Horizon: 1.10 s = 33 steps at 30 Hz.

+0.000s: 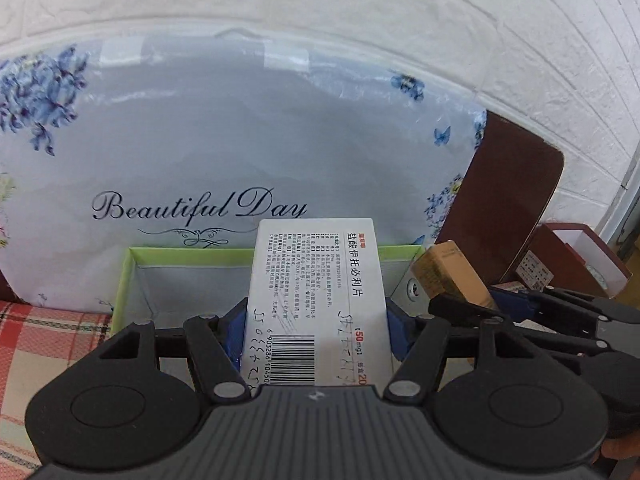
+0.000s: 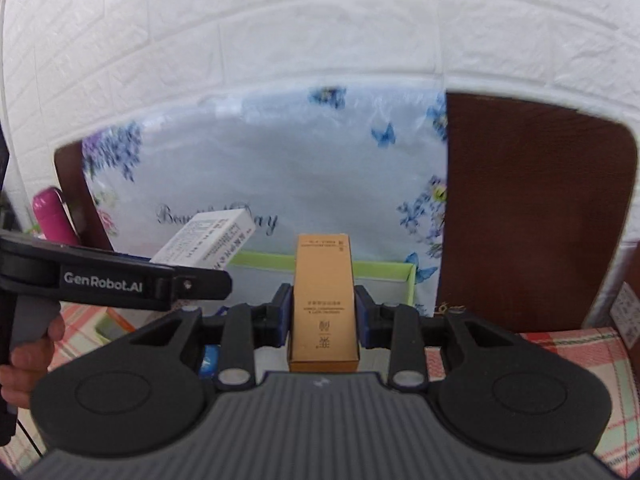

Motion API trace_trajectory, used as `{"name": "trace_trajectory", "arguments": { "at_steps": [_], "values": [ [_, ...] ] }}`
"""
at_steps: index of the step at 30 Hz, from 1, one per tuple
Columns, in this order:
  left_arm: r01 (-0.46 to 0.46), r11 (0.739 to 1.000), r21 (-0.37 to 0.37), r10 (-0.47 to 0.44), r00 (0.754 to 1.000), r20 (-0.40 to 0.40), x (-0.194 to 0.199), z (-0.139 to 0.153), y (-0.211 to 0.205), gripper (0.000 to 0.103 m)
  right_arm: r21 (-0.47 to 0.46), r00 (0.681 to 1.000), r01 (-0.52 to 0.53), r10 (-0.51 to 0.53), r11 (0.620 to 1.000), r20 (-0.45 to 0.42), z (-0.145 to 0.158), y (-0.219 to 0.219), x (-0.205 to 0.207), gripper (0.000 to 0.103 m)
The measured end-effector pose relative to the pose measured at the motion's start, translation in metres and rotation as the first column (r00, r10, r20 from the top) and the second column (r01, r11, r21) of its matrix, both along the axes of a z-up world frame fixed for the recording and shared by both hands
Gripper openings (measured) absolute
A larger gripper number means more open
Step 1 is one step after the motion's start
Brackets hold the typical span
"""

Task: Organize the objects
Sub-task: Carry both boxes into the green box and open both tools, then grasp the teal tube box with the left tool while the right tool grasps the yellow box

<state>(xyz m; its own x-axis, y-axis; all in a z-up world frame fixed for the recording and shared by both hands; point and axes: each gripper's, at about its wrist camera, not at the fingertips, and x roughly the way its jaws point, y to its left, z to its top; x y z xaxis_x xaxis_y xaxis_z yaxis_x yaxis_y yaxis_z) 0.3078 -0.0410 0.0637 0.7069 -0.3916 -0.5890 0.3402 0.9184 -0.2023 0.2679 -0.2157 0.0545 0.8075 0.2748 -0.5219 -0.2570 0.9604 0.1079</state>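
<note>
left hand-held gripper [image 1: 316, 316]: pinching a white medicine box [image 1: 316, 300], held above the near edge of an open green-rimmed box [image 1: 124, 280]. right hand-held gripper [image 2: 322, 314]: pinching a tan carton [image 2: 323, 300], just right of it.

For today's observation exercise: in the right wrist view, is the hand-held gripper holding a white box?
No, the right hand-held gripper is clamped on a tall golden-brown box.
</note>
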Motion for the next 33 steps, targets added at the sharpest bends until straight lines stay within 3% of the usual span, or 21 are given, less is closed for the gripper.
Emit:
{"name": "trace_trajectory", "arguments": {
  "at_steps": [3,6,7,8,13,15,18,21,26,33],
  "values": [
    [-0.004,1.0,0.001,0.004,1.0,0.001,0.011,-0.016,-0.002,0.07,-0.034,0.999,-0.015,0.013,0.999,-0.041,-0.023,0.006,0.017,0.031],
    [-0.033,0.999,-0.001,0.033,0.999,-0.021,0.021,-0.028,0.0,0.094,-0.038,0.994,-0.063,0.059,0.997,-0.09,-0.044,0.011,0.029,0.034],
    [-0.043,0.999,0.006,0.043,0.999,-0.03,0.023,-0.031,0.0,0.094,-0.057,0.995,-0.069,0.064,0.996,-0.08,-0.048,0.014,0.029,0.041],
    [-0.047,0.999,0.012,0.047,0.998,-0.038,0.025,-0.033,0.001,0.094,-0.08,0.996,-0.068,0.063,0.994,-0.062,-0.05,0.016,0.027,0.063],
    [-0.081,0.996,0.024,0.082,0.996,-0.038,0.018,-0.03,0.013,0.094,-0.084,0.995,-0.101,0.101,0.991,-0.008,-0.039,0.016,0.011,0.078],
    [-0.089,0.996,0.026,0.089,0.996,-0.012,0.007,-0.02,0.017,0.094,-0.074,0.997,-0.073,0.076,0.995,0.029,-0.027,0.01,0.0,0.092],
    [-0.097,0.995,0.009,0.097,0.994,0.056,-0.021,0.002,0.022,0.094,-0.041,0.996,-0.033,0.036,0.999,0.08,-0.01,-0.001,-0.025,0.102],
    [-0.115,0.993,-0.024,0.116,0.99,0.081,-0.052,0.022,0.026,0.094,0.003,0.994,-0.004,0.004,1.0,0.113,0.005,-0.013,-0.053,0.103],
    [-0.167,0.986,-0.007,0.168,0.984,0.054,-0.109,0.04,0.026,0.094,0.056,0.992,0.01,-0.017,0.998,0.126,0.021,-0.03,-0.105,0.103],
    [-0.169,0.986,-0.005,0.169,0.984,0.054,-0.184,0.026,0.027,0.094,0.103,0.992,0.044,-0.056,0.994,0.114,0.021,-0.035,-0.177,0.103]
  ]
}}
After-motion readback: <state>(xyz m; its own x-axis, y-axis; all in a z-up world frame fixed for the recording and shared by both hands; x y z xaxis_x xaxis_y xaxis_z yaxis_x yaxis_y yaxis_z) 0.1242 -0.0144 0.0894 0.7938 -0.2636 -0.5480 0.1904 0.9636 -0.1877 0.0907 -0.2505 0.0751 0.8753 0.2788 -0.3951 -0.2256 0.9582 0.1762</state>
